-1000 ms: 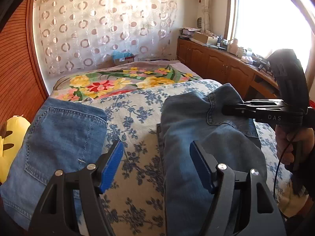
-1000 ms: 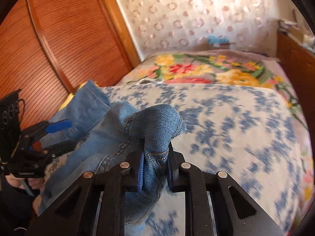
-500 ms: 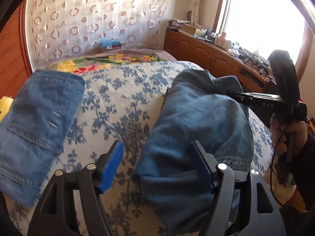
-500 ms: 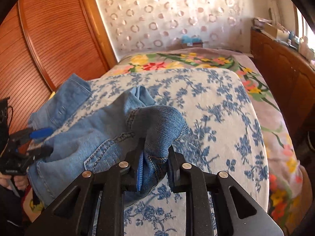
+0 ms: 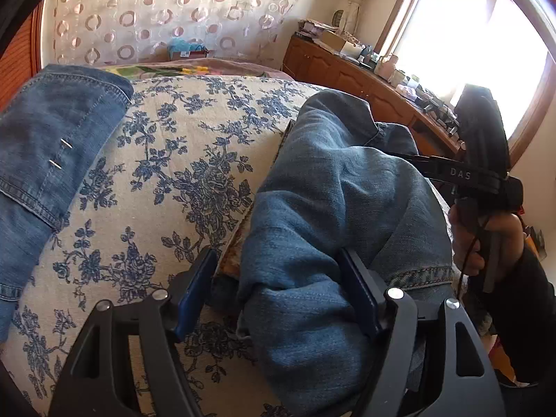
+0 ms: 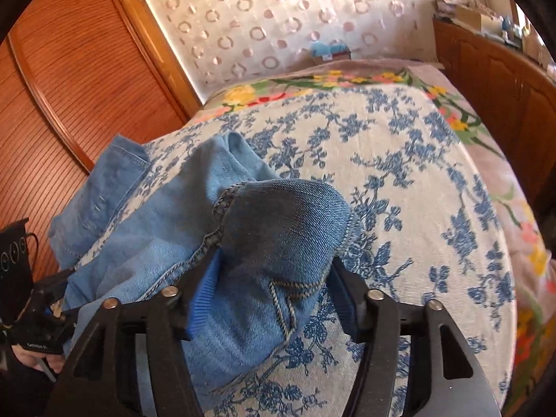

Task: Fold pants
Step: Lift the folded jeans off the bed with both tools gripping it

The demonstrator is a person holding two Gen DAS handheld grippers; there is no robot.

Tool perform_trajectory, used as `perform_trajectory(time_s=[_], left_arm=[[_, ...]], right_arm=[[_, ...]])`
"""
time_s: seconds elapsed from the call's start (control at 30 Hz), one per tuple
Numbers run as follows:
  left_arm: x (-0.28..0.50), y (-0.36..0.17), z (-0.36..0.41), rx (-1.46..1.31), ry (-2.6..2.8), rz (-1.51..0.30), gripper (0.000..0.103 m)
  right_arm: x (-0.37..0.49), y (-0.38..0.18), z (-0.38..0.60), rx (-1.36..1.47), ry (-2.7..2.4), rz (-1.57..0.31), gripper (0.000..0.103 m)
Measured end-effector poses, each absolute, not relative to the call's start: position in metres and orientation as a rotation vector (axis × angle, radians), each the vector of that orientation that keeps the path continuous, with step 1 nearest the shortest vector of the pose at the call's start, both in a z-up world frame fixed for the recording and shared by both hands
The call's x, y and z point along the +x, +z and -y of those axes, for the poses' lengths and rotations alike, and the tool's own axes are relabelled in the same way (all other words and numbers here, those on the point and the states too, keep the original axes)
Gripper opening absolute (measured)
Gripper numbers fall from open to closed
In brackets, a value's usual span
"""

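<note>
Sunlight from the window [image 5: 486, 45] falls across a bed covered by a cream spread with blue flowers [image 5: 166, 180], and that spread is where your pants [image 5: 333, 208] lie, bunched in a rumpled heap of blue denim toward your right side. A second piece of denim [image 5: 48, 139] lies flat on the spread well to the left, apart from the heap.

Your left gripper [image 5: 278, 292] has its jaws spread wide. A thick roll of the pants fills the space between them: the right pad presses into the cloth, while the left pad stands clear of it, with spread and a sliver of another fabric showing in the gap. Nothing is pinched there.

Your right gripper [image 6: 274, 278] is also parted wide in its own view, and a rounded hump of the pants with a stitched seam sits between the pads, touching both. The pads are not drawn tight; the denim bulges up and forward over them.

From the left wrist view, your right gripper [image 5: 462, 173] reaches in over the far side of the heap, your right hand [image 5: 479, 239] wrapped around its handle. Wooden cabinets [image 5: 347, 76] run under the window.
</note>
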State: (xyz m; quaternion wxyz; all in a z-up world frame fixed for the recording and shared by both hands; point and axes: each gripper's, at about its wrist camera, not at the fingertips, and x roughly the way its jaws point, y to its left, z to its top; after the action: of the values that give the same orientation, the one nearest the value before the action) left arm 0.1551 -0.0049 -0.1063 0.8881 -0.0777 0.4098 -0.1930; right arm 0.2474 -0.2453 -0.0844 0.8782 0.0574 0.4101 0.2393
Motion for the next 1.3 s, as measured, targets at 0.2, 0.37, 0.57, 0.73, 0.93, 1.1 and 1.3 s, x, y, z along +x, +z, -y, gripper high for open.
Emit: perform_trajectory(time_s=[0.2,0.37,0.57,0.73,0.93,1.1,1.3], left_arm=[[0.158,-0.109,0.006,-0.173,-0.438,-0.883,0.072],[0.161,-0.107,0.005,-0.176,-0.457,-0.895,0.069],[0.155,-0.101,0.004,-0.177,-0.473,-0.879,0.049],[0.149,-0.087,0.0,-0.2,-0.492,-0.844,0.023],[0.142,-0.074,-0.002,-0.201,-0.491,-0.797,0.018],[0.136,-0.052,-0.018,-0.213,-0.46,-0.732,0.017],[0.133,-0.018,-0.065,-0.239,-0.395,-0.638,0.017]], right_arm=[[0.251,-0.09,0.241,0.136,0.526,-0.853,0.068],[0.252,-0.093,0.242,0.142,0.543,-0.856,0.068],[0.252,-0.093,0.239,0.129,0.554,-0.866,0.062],[0.249,-0.087,0.237,0.12,0.587,-0.864,0.031],[0.241,-0.046,0.228,0.128,0.643,-0.766,0.015],[0.237,-0.01,0.192,0.052,0.69,-0.7,0.014],[0.247,0.035,0.14,-0.013,0.755,-0.623,0.014]])
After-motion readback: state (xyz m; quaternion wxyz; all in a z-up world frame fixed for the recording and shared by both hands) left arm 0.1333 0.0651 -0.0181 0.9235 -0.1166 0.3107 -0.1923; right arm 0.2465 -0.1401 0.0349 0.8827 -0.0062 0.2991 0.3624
